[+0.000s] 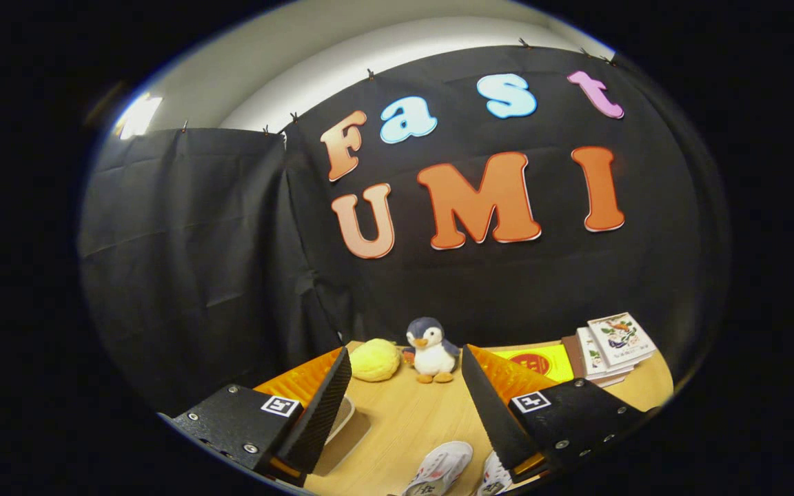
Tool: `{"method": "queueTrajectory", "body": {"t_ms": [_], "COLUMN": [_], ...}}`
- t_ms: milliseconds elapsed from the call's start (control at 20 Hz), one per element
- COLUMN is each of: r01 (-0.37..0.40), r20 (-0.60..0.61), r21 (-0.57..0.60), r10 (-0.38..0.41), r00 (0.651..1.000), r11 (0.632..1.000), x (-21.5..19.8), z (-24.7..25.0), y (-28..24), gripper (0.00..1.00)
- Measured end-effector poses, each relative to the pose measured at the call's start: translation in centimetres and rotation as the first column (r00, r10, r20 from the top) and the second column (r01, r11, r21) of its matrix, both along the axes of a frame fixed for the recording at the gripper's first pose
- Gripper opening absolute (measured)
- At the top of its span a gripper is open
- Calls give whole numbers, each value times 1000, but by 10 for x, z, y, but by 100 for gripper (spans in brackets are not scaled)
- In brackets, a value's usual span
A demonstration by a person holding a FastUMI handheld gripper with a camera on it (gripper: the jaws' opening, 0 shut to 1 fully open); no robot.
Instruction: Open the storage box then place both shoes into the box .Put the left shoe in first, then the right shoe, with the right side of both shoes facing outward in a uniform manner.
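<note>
Fingers spread wide, holding nothing, gripper above the tabletop; white sneaker below looks light and soft — probably best pinched at the stiffer heel collar.

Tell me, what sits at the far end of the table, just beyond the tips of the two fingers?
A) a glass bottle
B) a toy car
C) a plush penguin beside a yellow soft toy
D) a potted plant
C: a plush penguin stands against the dark cloth with a yellow soft toy right beside it, beyond the open fingers of the gripper, which hold nothing.
</note>
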State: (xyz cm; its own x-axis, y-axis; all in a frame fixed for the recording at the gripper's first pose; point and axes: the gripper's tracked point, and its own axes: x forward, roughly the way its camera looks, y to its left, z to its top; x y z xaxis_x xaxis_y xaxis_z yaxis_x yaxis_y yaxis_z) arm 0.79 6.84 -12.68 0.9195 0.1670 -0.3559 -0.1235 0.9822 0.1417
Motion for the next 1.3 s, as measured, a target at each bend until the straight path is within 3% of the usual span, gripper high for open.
{"method": "queueTrajectory", "body": {"t_ms": [250, 400, 550, 850, 1100, 1200, 1300], "r01": [-47, -103, -86, -41, -32, -12, 14], "r20": [-167, -327, -423, -591, -661, -666, -691], "r21": [29, 118, 221, 443, 465, 514, 556], "r10": [51, 136, 175, 326, 371, 407, 453], "r00": [985, 935, 889, 737, 652, 625, 564], "r11": [998, 988, 971, 896, 885, 858, 831], "x": [0, -10, -19, -43, -55, -58, -70], "z": [-59, -107, -140, -202, -243, -249, -258], "y": [33, 64, 88, 149, 167, 178, 190], "gripper": [96, 96, 95, 97, 97, 97, 97]}}
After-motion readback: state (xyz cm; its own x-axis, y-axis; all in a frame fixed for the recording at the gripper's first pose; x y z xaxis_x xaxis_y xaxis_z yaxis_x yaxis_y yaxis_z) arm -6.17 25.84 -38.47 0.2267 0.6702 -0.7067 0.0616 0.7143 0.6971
